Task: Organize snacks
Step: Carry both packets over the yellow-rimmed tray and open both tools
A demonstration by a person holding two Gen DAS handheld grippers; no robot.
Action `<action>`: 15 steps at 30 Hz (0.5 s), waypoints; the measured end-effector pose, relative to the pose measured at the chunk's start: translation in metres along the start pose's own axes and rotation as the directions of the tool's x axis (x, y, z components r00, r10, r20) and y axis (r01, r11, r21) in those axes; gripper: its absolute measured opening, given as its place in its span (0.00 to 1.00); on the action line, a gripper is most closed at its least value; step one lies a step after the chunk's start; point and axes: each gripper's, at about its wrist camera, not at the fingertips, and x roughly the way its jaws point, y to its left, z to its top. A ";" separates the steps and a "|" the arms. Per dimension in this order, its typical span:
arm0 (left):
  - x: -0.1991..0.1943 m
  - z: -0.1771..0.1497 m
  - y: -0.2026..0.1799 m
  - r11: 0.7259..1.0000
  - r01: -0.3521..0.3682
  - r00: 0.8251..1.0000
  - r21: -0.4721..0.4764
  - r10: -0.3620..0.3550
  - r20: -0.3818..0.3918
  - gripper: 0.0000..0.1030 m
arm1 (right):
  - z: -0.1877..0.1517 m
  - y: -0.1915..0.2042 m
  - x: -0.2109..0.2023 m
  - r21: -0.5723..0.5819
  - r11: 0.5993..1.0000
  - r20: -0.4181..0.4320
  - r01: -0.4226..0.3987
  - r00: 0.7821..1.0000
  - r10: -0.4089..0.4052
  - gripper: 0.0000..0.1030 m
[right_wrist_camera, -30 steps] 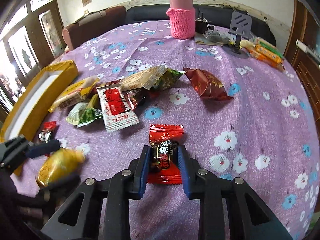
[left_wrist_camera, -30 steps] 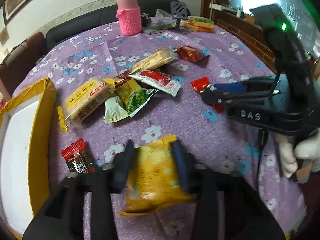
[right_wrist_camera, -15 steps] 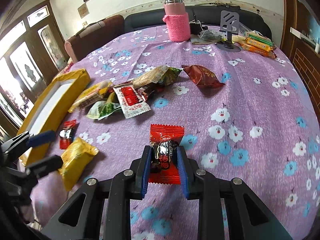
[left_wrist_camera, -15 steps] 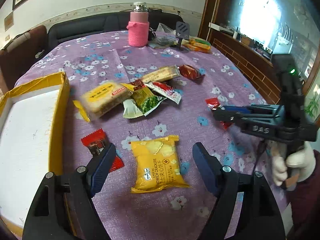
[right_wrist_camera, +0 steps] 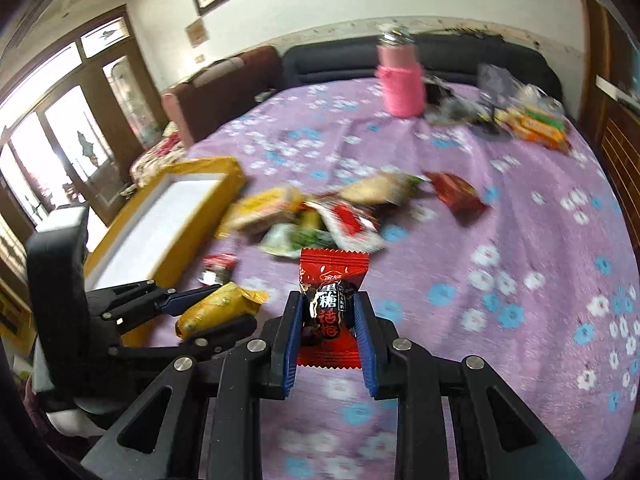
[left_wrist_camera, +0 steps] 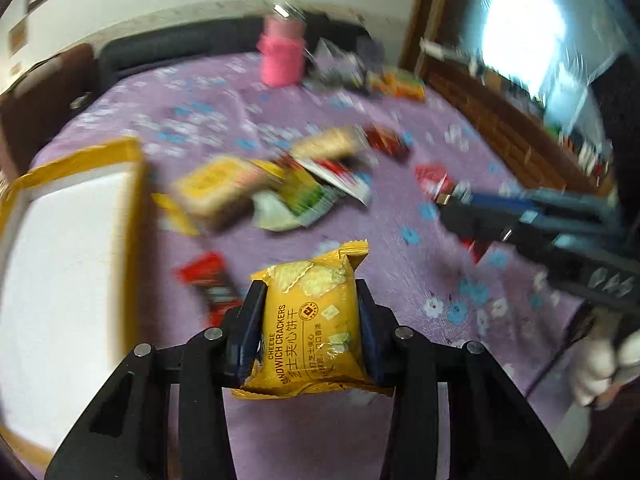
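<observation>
My left gripper (left_wrist_camera: 310, 292) is shut on a yellow cheese sandwich cracker pack (left_wrist_camera: 312, 320) and holds it above the purple flowered tablecloth (left_wrist_camera: 400, 280). My right gripper (right_wrist_camera: 328, 300) is shut on a red candy packet (right_wrist_camera: 330, 304), also lifted. The left gripper with the yellow pack shows in the right wrist view (right_wrist_camera: 216, 310). The right gripper shows at the right of the left wrist view (left_wrist_camera: 452, 208). A yellow-rimmed box with a white floor (left_wrist_camera: 60, 248) lies at the left. A pile of loose snacks (left_wrist_camera: 272, 188) lies mid-table.
A small red packet (left_wrist_camera: 208, 280) lies beside the box. A dark red packet (right_wrist_camera: 456, 192) lies right of the pile. A pink-sleeved flask (right_wrist_camera: 400, 80), a phone stand and more snack bars (right_wrist_camera: 536, 120) stand at the far edge. A dark sofa (right_wrist_camera: 340, 60) lies behind.
The left gripper was open over the yellow cracker pack half a second ago; it has shut on it and lifted it. The right gripper has risen, still holding the red packet.
</observation>
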 end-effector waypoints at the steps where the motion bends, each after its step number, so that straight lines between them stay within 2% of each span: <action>1: -0.019 0.001 0.017 0.999 -0.033 0.999 -0.029 0.033 0.032 0.39 | 0.004 0.012 0.001 -0.013 1.000 0.003 -0.021 1.000 0.021 0.25; 3: -0.043 0.002 0.047 0.992 -0.100 0.992 -0.076 0.105 0.066 0.39 | 0.014 0.044 0.007 -0.057 0.995 0.000 -0.083 0.997 0.083 0.25; 6: -0.067 -0.004 0.106 0.957 -0.248 0.963 -0.154 0.260 0.069 0.39 | 0.027 0.095 0.026 -0.107 0.976 -0.035 -0.192 0.981 0.189 0.25; 8: -0.071 -0.012 0.134 0.938 -0.285 0.953 -0.196 0.300 0.051 0.40 | 0.032 0.130 0.046 -0.128 0.959 -0.072 -0.253 0.967 0.246 0.25; 11: -0.070 -0.031 0.169 0.902 -0.357 0.930 -0.244 0.368 0.003 0.40 | 0.032 0.173 0.078 -0.170 0.944 -0.126 -0.282 0.957 0.263 0.25; 15: -0.057 -0.044 0.200 0.877 -0.371 0.926 -0.305 0.373 -0.056 0.40 | 0.027 0.216 0.121 -0.201 0.936 -0.202 -0.289 0.947 0.249 0.25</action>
